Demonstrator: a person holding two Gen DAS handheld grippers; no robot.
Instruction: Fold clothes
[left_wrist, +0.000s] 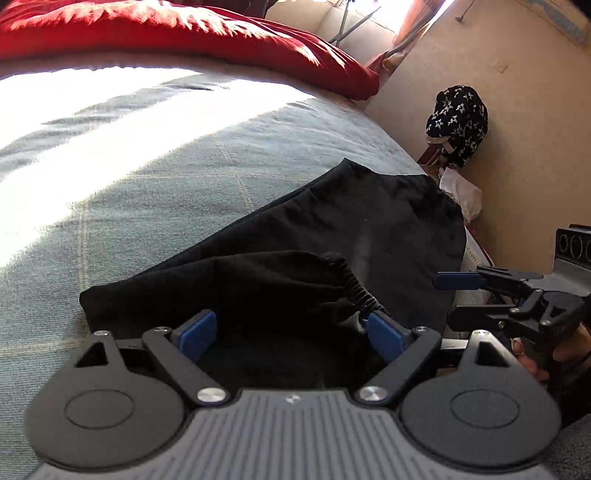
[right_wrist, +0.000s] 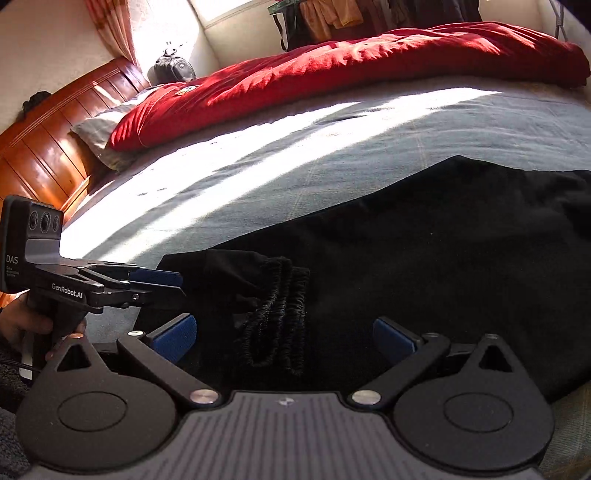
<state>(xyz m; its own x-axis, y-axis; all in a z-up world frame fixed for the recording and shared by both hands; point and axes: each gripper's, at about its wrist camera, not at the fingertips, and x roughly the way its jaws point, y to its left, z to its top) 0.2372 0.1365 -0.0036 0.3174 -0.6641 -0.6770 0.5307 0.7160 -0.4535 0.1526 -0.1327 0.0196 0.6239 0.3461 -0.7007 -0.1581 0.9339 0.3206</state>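
Black garment (left_wrist: 332, 236) spread flat at the bed's (left_wrist: 147, 166) near edge, elastic waistband (right_wrist: 277, 317) bunched at its near end; left claw (left_wrist: 291, 336) and right claw (right_wrist: 284, 339) both wide apart just above the cloth, clamping nothing; red duvet (right_wrist: 332, 70) along the far edge.

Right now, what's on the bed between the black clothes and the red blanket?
Only bare grey bedcover between black clothes and red blanket, in both views.
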